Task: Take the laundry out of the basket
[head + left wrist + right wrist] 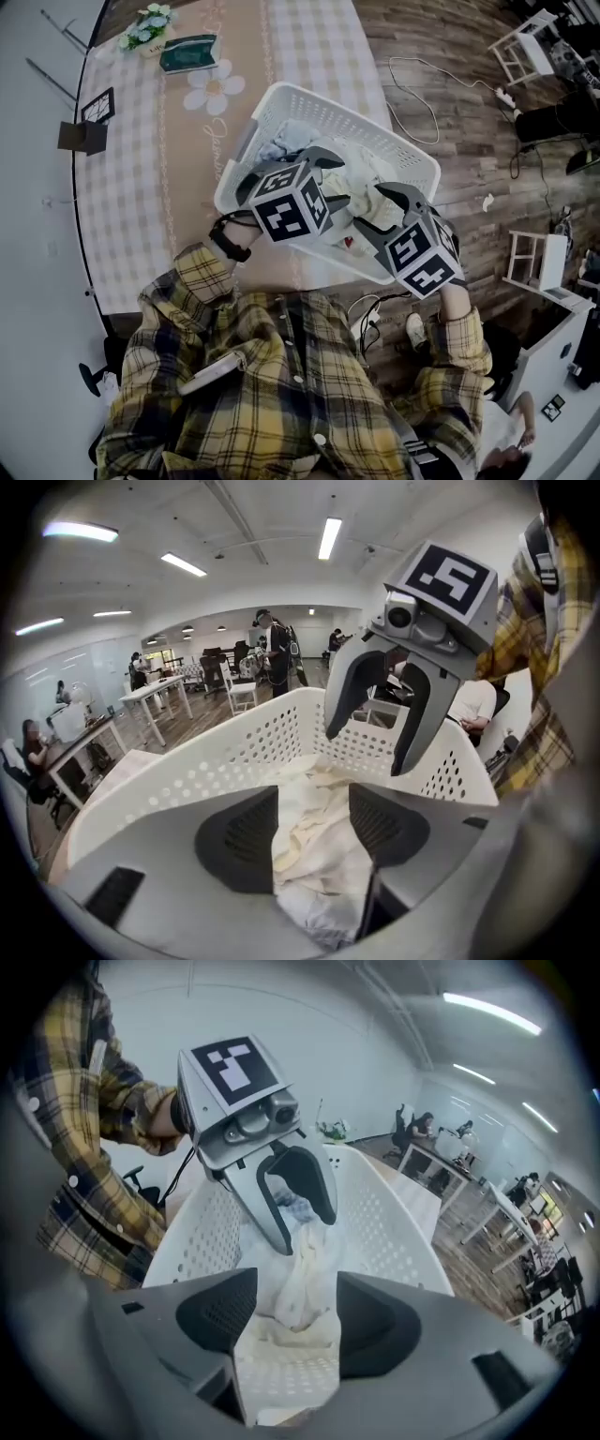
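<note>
Yellow-and-black plaid flannel shirt (281, 375) fills the near edge of the head view. Just ahead of it both tools reach down into the white perforated plastic laundry basket (281, 98), which sits on the beige checked tablecloth (131, 187). The left gripper (330, 178) has its fingers released and spread. The crumpled cream-white cotton laundry (314, 808) lies in the gap between them and runs on past the fingertips toward the basket's far wall. The right gripper (286, 1312) is likewise unclenched, with a fold of the same pale cloth between its fingers. Neither pair looks to be pinching yet. The two sets of fingertips face each other across the heap, near but apart.

The step in hand, as I judge it, is taking hold. It should go best with each tool pushed a little deeper, so a thick fold sits fully between the pads, then closed firmly before lifting. Raise both together and straight up, keeping the fingertips off the perforated walls so the light basket isn't dragged along.
</note>
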Available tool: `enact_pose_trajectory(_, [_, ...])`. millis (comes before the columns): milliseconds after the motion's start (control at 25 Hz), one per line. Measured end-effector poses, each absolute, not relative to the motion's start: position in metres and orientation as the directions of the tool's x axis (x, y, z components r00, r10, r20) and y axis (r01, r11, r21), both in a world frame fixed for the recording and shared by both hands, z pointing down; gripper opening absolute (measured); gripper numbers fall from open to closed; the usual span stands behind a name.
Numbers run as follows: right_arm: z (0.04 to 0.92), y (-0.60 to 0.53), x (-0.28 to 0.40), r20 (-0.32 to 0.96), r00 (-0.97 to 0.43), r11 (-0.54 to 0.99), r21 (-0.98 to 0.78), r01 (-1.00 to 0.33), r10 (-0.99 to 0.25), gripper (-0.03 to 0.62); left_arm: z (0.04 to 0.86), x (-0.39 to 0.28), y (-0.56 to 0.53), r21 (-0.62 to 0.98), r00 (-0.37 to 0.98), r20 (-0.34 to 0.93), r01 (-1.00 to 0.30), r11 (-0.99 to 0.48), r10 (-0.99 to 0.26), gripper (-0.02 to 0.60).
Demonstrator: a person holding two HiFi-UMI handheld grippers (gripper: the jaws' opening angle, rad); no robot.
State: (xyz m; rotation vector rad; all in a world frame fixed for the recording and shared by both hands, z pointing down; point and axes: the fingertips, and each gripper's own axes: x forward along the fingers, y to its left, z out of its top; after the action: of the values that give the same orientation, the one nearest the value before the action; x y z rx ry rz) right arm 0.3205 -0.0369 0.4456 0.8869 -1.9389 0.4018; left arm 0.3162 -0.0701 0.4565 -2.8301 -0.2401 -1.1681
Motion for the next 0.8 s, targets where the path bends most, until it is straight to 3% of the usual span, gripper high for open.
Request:
enact_pose_trajectory(280, [0.471, -0.043, 0.316, 0.909, -0.276, 0.778, 0.078, -0.624, -0.313, 0.308, 0.489, 0.316, -0.067, 0.01, 0.609, 0.775, 0.259, -0.966, 0.171, 0.292])
enact_pose_trajectory(560, [0.503, -0.038, 0.321, 0.96, -0.232, 0.857, 0.013, -0.514, -0.154, 0.362, 0.522, 0.321, -0.066, -0.004, 0.522, 0.833, 0.336, -0.942, 0.182, 0.341])
enact_pose_trajectory(600, [0.507, -0.037, 0.32, 0.965, -0.229, 0.861, -0.008, -0.508, -0.127, 0.4, 0.526, 0.32, -0.067, -0.008, 0.513, 0.839, 0.343, -0.939, 0.18, 0.341])
enact_pose_trajectory(800, [0.519, -0.048, 0.314, 0.978, -0.189, 0.888, -0.01, -0.46, -0.087, 0.411, 0.544, 0.313, -0.071, -0.025, 0.477, 0.864, 0.363, -0.932, 0.163, 0.376])
